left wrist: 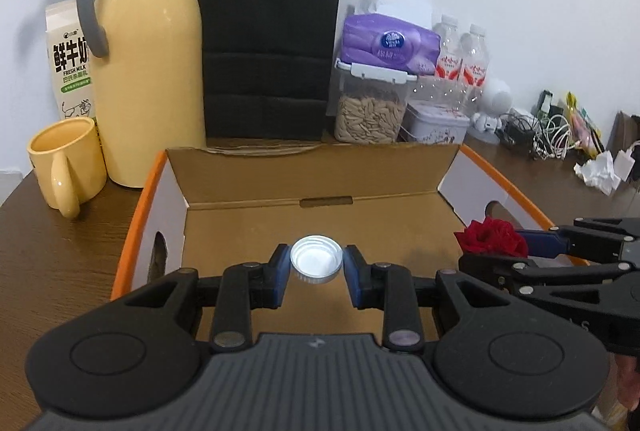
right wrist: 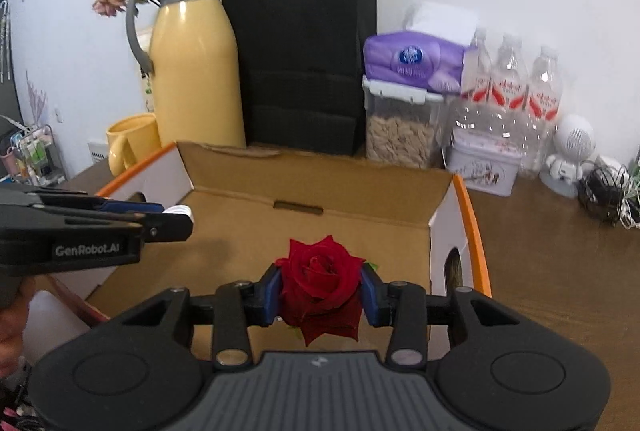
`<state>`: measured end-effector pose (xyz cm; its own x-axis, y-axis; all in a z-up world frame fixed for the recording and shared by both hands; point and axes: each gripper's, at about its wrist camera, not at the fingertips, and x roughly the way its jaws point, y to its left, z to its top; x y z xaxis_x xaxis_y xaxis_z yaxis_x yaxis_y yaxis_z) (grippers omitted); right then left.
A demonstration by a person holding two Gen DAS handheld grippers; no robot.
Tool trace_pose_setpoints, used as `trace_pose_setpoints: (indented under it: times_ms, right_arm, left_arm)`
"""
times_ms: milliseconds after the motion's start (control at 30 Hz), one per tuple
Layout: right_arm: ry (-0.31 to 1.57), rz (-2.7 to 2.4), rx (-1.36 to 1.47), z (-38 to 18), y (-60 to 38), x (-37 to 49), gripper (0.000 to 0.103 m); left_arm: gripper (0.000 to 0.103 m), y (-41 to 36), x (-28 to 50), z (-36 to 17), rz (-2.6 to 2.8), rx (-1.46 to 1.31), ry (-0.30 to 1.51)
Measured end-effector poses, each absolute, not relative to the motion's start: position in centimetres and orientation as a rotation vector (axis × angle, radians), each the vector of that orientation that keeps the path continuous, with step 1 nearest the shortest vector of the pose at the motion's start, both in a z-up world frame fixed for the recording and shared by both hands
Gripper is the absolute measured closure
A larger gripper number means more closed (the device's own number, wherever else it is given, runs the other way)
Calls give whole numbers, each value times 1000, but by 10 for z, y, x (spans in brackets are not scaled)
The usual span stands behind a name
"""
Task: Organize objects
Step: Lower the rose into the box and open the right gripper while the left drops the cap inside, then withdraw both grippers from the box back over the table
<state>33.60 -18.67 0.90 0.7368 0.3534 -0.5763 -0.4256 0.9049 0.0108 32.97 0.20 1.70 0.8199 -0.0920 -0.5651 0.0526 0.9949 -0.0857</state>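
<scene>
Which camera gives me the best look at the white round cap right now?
The left wrist view. There the white round screw cap sits front and centre, open side up, pinched between the left gripper pads above the open cardboard box. The right wrist view shows only a sliver of it at that gripper's tip.

place: home | signs: thermos jug [left wrist: 148,71], milk carton [left wrist: 70,63] (fresh milk), tissues [left wrist: 388,47]

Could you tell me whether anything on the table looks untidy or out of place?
Yes: a crumpled white tissue lies loose at the table's right end, beside a tangle of cables and chargers. The rest stands upright in order.
</scene>
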Motion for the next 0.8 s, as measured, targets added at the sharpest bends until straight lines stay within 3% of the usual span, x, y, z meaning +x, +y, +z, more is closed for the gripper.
trace_pose_setpoints:
  times_ms: [67,133,200,233,300,333,367,467,800]
  right_arm:
    - [620,422,-118,7,-189,338,58]
    - [628,419,-116,6,-190,339,57]
    - [636,423,-116,5,-190,339,50]
    - [637,427,-117,5,-190,338,44]
    - [633,422,-122,5,-190,337,28]
    - [629,418,-122,6,-189,336,12]
    - [624,412,-121,6,-190,336,5]
    - [620,397,-119,8,-191,337,0]
    - [563,385,-105,27,-199,329,0]
  left_arm:
    - [73,1,327,16,-80,-62,602]
    - [62,1,326,16,-85,-63,598]
    - [35,1,325,16,-84,-68,589]
    - [29,1,324,17,-80,-65,582]
    - [11,0,322,19,-73,-61,567]
    - [7,0,321,20,-67,-64,562]
    - [0,1,320,21,-60,-67,552]
    - [0,3,319,25,-48,-81,532]
    - [0,5,306,45,-48,-92,465]
